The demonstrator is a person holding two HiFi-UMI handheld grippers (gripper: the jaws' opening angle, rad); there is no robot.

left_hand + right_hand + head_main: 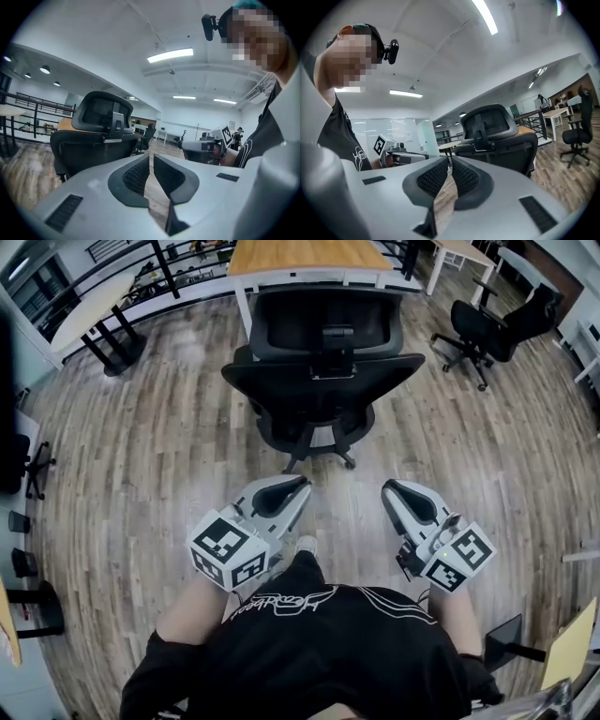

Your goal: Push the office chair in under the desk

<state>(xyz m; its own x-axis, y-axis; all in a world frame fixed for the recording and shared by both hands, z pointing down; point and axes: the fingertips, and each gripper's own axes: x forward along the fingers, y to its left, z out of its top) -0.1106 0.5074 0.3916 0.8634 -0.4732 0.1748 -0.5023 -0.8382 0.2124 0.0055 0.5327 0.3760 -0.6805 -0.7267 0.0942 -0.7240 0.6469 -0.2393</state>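
I look down on a plank wood floor point(141, 446) that fills most of the head view. At the top edge stands the desk point(300, 257), with a light wooden top on white legs. The black office chair point(323, 362) stands right at the desk's near edge with its back to me. Its headrest sits just below the desktop's rim and its star base is out on the open floor. I cannot tell how far the seat reaches under the top. Two more black chairs point(487, 329) stand to the upper right, well apart from it, and a pale round table point(89, 310) stands by the railing at the upper left.

Below is the person's black shirt point(319, 634), with both forearms reaching forward. The left gripper point(300, 489) points toward the chair's base and stops short of it, with bare floor between. Its own view shows its ribbed pads clenched together with nothing in them. The right gripper point(387, 489) is held alongside it. It too is clear of the chair and clamped shut on nothing, the chair's back filling the view beyond its tips. Each one carries its marker cube, the left cube point(225, 551) and the right cube point(459, 561), near my wrists.
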